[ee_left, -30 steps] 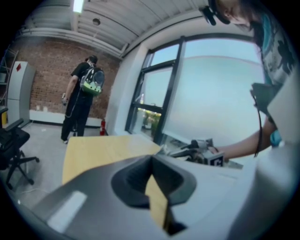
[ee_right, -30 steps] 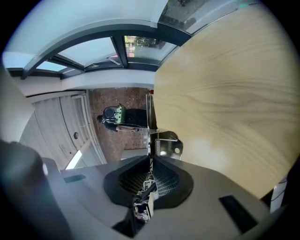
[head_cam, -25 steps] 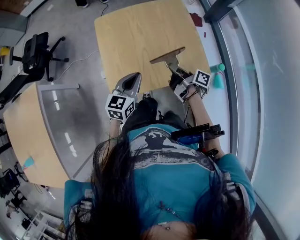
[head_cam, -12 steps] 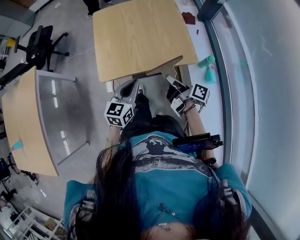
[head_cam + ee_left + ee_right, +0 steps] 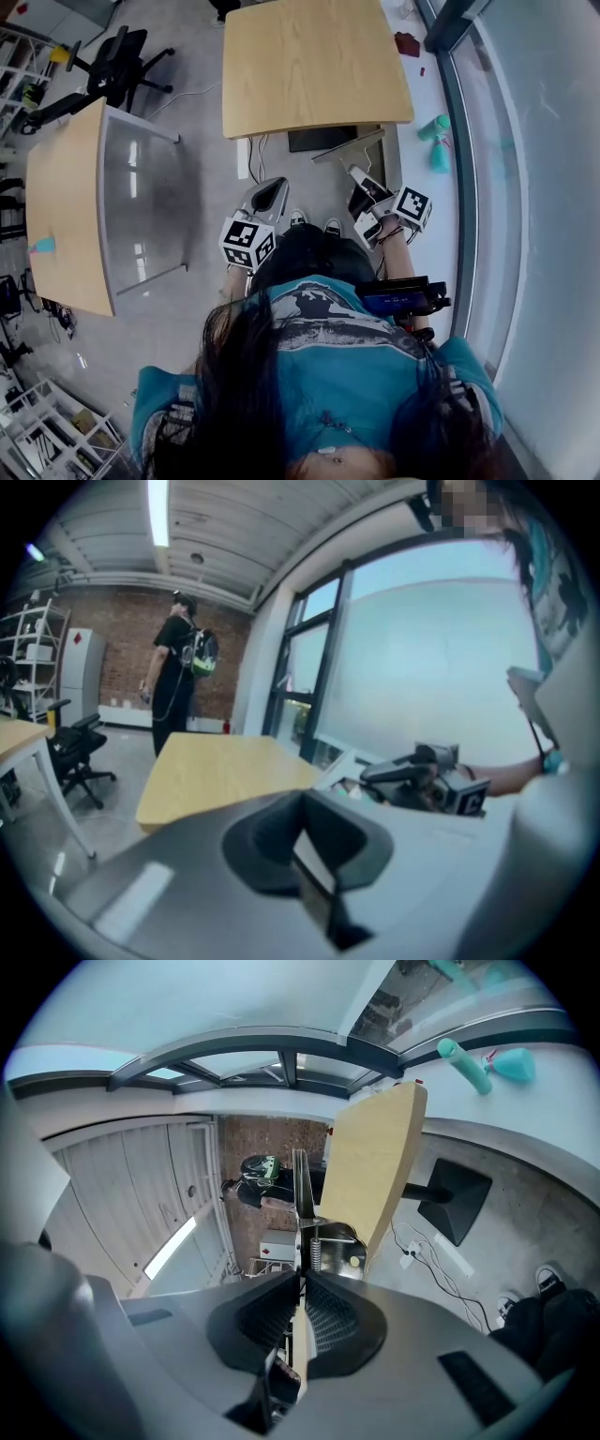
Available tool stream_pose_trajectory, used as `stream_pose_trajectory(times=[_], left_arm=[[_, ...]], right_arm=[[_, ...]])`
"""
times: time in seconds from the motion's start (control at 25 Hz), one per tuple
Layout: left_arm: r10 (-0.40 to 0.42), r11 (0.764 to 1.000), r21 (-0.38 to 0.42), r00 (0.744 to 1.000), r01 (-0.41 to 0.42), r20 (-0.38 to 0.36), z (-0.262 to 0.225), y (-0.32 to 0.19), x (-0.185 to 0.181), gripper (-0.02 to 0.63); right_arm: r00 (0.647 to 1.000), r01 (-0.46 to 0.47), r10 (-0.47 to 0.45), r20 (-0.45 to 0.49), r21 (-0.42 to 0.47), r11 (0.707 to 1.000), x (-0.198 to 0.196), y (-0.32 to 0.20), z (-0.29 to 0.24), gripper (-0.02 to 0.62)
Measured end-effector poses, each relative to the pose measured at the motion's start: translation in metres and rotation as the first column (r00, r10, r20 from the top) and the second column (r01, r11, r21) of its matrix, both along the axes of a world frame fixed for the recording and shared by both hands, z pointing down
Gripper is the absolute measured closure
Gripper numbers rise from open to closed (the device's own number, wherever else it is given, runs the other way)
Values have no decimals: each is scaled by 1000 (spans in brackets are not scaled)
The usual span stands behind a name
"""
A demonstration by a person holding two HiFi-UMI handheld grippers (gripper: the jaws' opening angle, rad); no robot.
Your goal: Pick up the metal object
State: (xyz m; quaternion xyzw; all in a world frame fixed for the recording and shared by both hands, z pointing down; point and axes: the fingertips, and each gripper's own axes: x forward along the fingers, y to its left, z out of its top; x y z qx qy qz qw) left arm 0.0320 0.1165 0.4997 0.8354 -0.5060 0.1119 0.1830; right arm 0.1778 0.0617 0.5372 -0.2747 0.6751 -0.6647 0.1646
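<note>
The metal object (image 5: 349, 150) is a thin flat plate with a sprung clip. It is held up in the air in front of me, off the wooden table (image 5: 309, 66). My right gripper (image 5: 356, 175) is shut on its near end. In the right gripper view the metal object (image 5: 302, 1194) shows edge-on, rising from between the pads of my right gripper (image 5: 302, 1283). My left gripper (image 5: 272, 185) hangs beside it to the left, shut and holding nothing. The left gripper view shows my left gripper (image 5: 314, 855) in front, with the right gripper (image 5: 412, 771) beyond it.
A second desk (image 5: 66, 216) with a glass panel stands at the left, an office chair (image 5: 122, 66) behind it. Teal bottles (image 5: 436, 141) sit by the window at the right. A black table base (image 5: 319, 139) and cables lie below. A person with a backpack (image 5: 178, 667) stands far off.
The metal object has come off the table's near edge and moved back with my right gripper. The table now lies farther from both grippers. The left gripper stays shut.
</note>
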Motion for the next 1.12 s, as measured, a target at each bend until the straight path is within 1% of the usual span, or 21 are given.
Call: stream_pose_trajectory(times=[0.2, 0.4, 0.56, 0.68, 0.8, 0.92, 1.12], left_arm=[[-21, 1000, 8, 1000, 21, -17, -1, 19, -16, 603], [-11, 1000, 13, 1000, 12, -19, 3, 42, -26, 603], [2, 999, 41, 1000, -2, -19, -6, 65, -43, 603], [4, 999, 39, 999, -2, -36, -8, 87, -62, 603], [22, 999, 34, 998, -20, -63, -6, 111, -74, 603], [54, 998, 28, 995, -52, -83, 1, 140, -76, 603], [81, 996, 33, 992, -78, -101, 6, 145, -74, 603]], right_arm=[[1000, 4, -5, 18, 14, 1000, -17, 17, -1, 557], [1000, 12, -11, -14, 13, 1000, -28, 37, 0, 557], [1000, -9, 8, 4, 29, 1000, -45, 57, -12, 557], [999, -30, 30, -18, 26, 999, -56, 79, -19, 557], [998, -50, 51, -37, 29, 998, -64, 109, -27, 557], [995, -73, 75, -60, 45, 996, -63, 146, -36, 557], [992, -108, 110, -60, 44, 993, -60, 165, -38, 557]])
